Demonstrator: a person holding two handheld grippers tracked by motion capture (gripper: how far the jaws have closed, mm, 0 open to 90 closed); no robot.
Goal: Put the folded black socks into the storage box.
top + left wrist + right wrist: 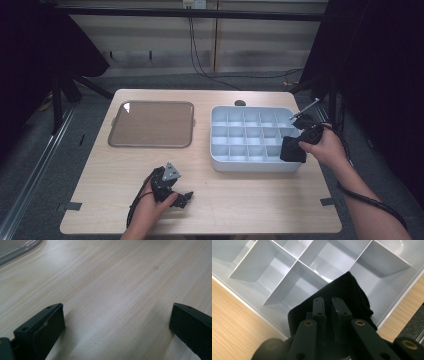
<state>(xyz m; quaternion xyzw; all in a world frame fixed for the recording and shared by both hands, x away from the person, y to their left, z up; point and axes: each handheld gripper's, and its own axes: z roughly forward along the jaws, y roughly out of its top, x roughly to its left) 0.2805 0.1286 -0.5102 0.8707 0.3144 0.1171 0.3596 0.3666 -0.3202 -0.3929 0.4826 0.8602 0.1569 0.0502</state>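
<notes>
A black cloth [292, 149] hangs over the front right compartment of a white divided tray [250, 167]. My right gripper [298, 142] is shut on the cloth from above. In the right gripper view the two jaws [328, 300] stand close together, pinching the top of the black cloth [352, 290], which drapes down over the tray's dividers [279, 292]. My left gripper [184, 198] rests on the wooden table near the front edge. It stands open [117, 307] with only bare wood between its jaws.
A flat brown tray [151, 124] with rounded corners lies on the table's left half; its edge [15, 250] is at the top left of the left gripper view. Cables run along the floor behind the table [250, 200].
</notes>
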